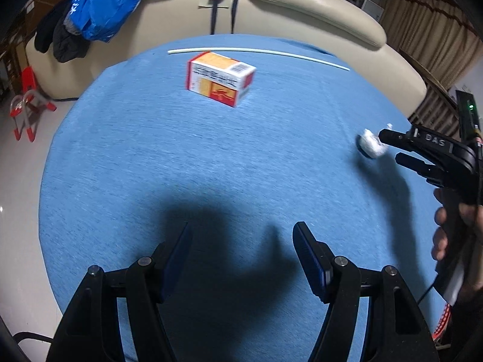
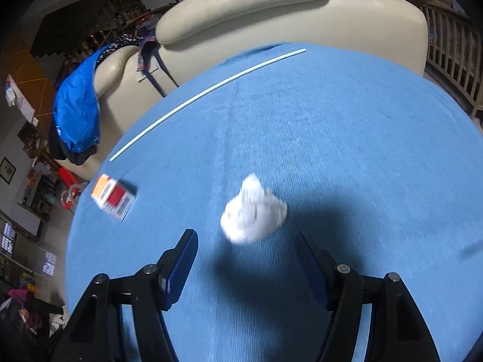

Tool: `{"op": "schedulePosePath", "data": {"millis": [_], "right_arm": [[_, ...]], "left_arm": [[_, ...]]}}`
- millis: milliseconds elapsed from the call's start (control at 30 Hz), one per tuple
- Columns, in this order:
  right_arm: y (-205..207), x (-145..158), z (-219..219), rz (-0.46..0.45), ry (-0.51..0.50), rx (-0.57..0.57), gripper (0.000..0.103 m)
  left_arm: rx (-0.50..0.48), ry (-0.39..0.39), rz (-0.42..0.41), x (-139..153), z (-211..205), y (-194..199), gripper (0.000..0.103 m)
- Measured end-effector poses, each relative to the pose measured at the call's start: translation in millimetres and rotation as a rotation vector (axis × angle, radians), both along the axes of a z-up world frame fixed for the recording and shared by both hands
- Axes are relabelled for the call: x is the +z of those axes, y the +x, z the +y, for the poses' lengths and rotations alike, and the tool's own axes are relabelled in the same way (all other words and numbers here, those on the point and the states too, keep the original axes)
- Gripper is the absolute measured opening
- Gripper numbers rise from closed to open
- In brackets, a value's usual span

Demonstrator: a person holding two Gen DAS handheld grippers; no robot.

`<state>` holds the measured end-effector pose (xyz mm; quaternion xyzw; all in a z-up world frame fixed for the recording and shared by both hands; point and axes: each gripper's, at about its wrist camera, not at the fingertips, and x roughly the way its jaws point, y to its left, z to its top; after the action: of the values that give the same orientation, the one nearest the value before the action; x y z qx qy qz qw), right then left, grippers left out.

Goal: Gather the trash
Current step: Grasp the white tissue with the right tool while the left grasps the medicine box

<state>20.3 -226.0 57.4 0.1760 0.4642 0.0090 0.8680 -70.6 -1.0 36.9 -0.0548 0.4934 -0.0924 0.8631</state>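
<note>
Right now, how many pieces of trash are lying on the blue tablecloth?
3: a crumpled white paper ball just ahead of the right gripper, a red and orange carton mid-table, and a thin white stick along the far edge. Nothing seems hidden.

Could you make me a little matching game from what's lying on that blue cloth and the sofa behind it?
Things:
1. crumpled white paper ball
2. orange, red and white cardboard box
3. long thin white stick
4. bright blue jacket

Places:
a. draped over the cream sofa
b. along the cloth's far edge
c. just ahead of the right hand-held gripper
d. middle of the cloth's far half

Pairs: 1-c, 2-d, 3-b, 4-a
</note>
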Motion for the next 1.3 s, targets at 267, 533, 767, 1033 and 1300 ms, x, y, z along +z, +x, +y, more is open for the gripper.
{"op": "schedulePosePath", "data": {"millis": [267,533,767,1033,1300], "right_arm": [[33.2,-22.6,10.5,0.036,-0.073,0.015,0.064],[32.2,-22.1,19.1,0.017,-0.121,0.072,0.044],[-0.2,-12.0,6.4,-0.022,-0.058,0.083,0.044],[-33.5,0.4,-5.6,-0.063,0.013,0.092,0.044],[-42.5,5.8,-11.2,-0.08,0.05,0.091,0.044]], "left_arm": [[0.068,-0.008,0.0,2.5,11.3,25.8,0.07],[0.128,-0.021,-0.005,11.4,7.3,62.8,0.07],[0.236,-0.043,-0.032,33.0,-5.9,121.8,0.072],[0.341,0.061,-0.012,31.8,-38.7,183.2,0.072],[0.405,0.166,0.097,0.9,-43.4,214.2,0.073]]}}
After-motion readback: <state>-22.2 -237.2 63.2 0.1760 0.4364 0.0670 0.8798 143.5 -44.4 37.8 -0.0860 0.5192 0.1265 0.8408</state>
